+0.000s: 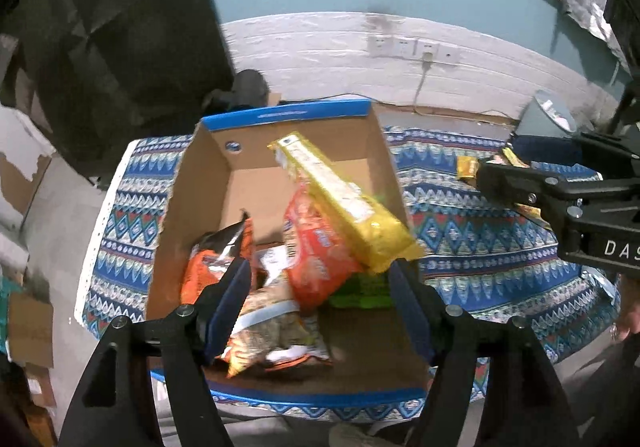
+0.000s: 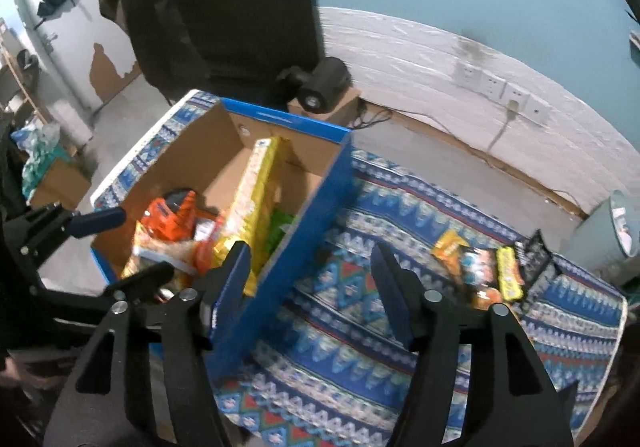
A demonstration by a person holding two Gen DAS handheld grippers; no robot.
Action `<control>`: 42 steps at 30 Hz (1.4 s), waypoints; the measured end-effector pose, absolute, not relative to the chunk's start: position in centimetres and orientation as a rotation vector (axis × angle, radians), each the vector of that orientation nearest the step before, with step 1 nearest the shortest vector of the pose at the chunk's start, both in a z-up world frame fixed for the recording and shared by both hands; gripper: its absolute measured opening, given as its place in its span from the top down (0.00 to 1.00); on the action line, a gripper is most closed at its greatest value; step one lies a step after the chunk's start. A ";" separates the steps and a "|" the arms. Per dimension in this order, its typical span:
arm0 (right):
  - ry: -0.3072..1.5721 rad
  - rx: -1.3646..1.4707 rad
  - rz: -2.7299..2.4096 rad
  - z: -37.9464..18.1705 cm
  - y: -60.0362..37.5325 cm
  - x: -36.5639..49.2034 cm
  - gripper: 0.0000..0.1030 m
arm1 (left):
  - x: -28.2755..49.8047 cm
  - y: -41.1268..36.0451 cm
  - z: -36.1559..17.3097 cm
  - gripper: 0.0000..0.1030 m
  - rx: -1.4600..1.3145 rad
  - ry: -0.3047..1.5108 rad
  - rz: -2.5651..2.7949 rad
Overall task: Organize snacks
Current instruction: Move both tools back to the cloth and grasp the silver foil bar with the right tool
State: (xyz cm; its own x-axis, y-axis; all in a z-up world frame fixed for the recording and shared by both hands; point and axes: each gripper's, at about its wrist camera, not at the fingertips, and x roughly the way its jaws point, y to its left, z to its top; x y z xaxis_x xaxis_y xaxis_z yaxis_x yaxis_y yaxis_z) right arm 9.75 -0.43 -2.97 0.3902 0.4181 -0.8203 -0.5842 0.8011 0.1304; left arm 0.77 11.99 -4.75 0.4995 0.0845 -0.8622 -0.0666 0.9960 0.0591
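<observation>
A cardboard box with a blue rim stands on a patterned cloth. In it a long yellow packet leans tilted over a red bag, an orange-and-black bag, green packets and other snacks. My left gripper hangs open above the box's near end, holding nothing. My right gripper is open and empty, straddling the box's blue right wall and the cloth. Several loose snack packets lie on the cloth to the right.
A grey bin stands beyond the cloth's far right corner. A black device sits on a small carton behind the box. Wall sockets with a cable run along the back wall. A dark hanging cover fills the far left.
</observation>
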 end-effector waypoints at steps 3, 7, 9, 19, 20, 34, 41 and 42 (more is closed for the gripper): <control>0.980 -0.206 0.621 -2.9 -2.3 9.5 0.37 | 1.0 10.6 -4.7 0.29 0.022 1.051 0.051; 0.991 -0.218 0.600 -3.2 -4.8 9.1 0.35 | 1.3 8.4 -4.9 0.29 0.039 1.066 -0.001; 1.000 -0.228 0.588 -3.5 -6.2 8.9 0.32 | 1.5 7.4 -5.1 0.29 0.049 1.073 -0.021; 1.067 -0.199 0.477 -5.1 -16.0 9.0 0.32 | 2.5 1.3 -6.4 0.29 0.109 1.113 -0.123; 1.078 -0.194 0.464 -5.4 -17.0 8.9 0.32 | 2.6 0.6 -6.5 0.29 0.123 1.113 -0.126; 1.182 -0.138 0.299 -9.4 -29.0 7.4 0.32 | 2.8 -8.5 -8.8 0.26 0.240 1.147 -0.259; 1.242 -0.112 0.275 -12.4 -33.0 6.4 0.32 | 3.1 -10.8 -11.5 0.26 0.290 1.193 -0.279; 1.258 -0.108 0.273 -13.1 -33.7 6.3 0.32 | 3.0 -10.9 -12.1 0.26 0.301 1.204 -0.281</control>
